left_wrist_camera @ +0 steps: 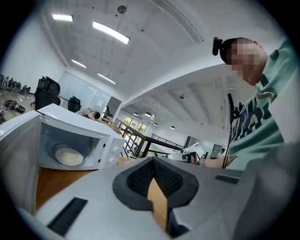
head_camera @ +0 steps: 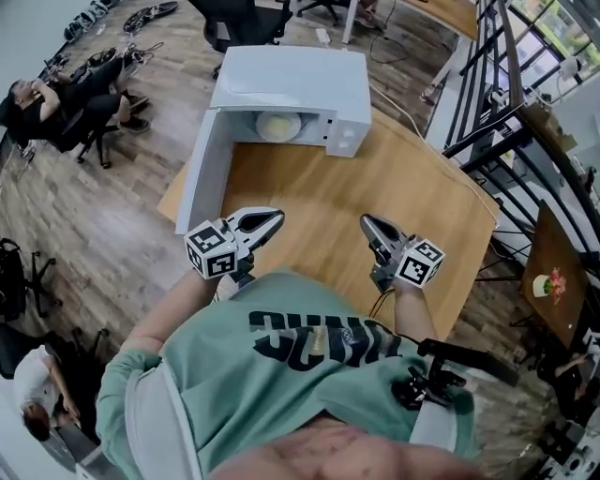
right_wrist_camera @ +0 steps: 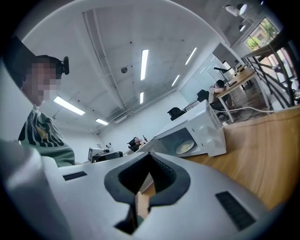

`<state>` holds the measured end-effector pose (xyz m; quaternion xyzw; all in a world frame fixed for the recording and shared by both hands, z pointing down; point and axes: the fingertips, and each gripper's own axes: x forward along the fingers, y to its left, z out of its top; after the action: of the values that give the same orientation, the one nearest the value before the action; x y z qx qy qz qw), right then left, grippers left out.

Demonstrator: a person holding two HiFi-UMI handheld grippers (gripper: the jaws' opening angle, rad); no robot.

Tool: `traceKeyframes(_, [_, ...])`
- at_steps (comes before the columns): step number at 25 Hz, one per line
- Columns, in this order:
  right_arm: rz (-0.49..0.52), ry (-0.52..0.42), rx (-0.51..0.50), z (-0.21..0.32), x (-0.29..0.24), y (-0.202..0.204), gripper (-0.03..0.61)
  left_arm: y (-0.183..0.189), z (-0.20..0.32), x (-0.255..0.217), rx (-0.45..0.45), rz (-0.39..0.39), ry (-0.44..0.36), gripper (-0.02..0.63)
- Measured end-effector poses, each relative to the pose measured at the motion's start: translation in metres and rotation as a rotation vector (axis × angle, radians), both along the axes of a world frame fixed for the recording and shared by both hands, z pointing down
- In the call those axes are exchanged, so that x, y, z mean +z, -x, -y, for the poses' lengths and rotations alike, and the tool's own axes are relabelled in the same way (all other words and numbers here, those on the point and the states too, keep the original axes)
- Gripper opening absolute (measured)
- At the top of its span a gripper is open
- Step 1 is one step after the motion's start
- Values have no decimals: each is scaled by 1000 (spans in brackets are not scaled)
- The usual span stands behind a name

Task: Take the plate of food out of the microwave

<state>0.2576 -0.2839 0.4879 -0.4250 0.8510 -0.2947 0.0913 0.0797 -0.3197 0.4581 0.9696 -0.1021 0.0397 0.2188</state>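
Note:
A white microwave (head_camera: 286, 98) stands at the far side of the wooden table (head_camera: 328, 202), its door (head_camera: 204, 169) swung open to the left. Inside it lies a pale plate of yellowish food (head_camera: 278, 126), which also shows as the plate (left_wrist_camera: 69, 156) in the left gripper view and the plate (right_wrist_camera: 184, 148) in the right gripper view. My left gripper (head_camera: 274, 217) hovers over the near part of the table, shut and empty, well short of the microwave. My right gripper (head_camera: 366, 223) is beside it, also shut with nothing in it. Each gripper view shows its own jaws closed together, the left gripper (left_wrist_camera: 153, 160) and the right gripper (right_wrist_camera: 149, 157).
Bare tabletop lies between the grippers and the microwave. A cable (head_camera: 412, 117) runs off the table's right far corner. Black railings (head_camera: 506, 103) stand to the right, office chairs (head_camera: 234, 23) behind the microwave, and a seated person (head_camera: 56, 103) at the far left.

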Motion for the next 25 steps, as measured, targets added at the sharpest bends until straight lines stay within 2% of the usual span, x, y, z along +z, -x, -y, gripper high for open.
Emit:
traceKeyframes(11, [-40, 112, -104, 74, 35, 50, 6, 15, 33, 37, -35, -17, 28, 2])
traceKeyframes(21, [160, 253, -136, 169, 95, 91, 8, 26, 58, 75, -68, -9, 61, 2])
traceKeyframes(25, [211, 323, -141, 198, 122, 104, 67, 38, 68, 88, -98, 1, 78, 2])
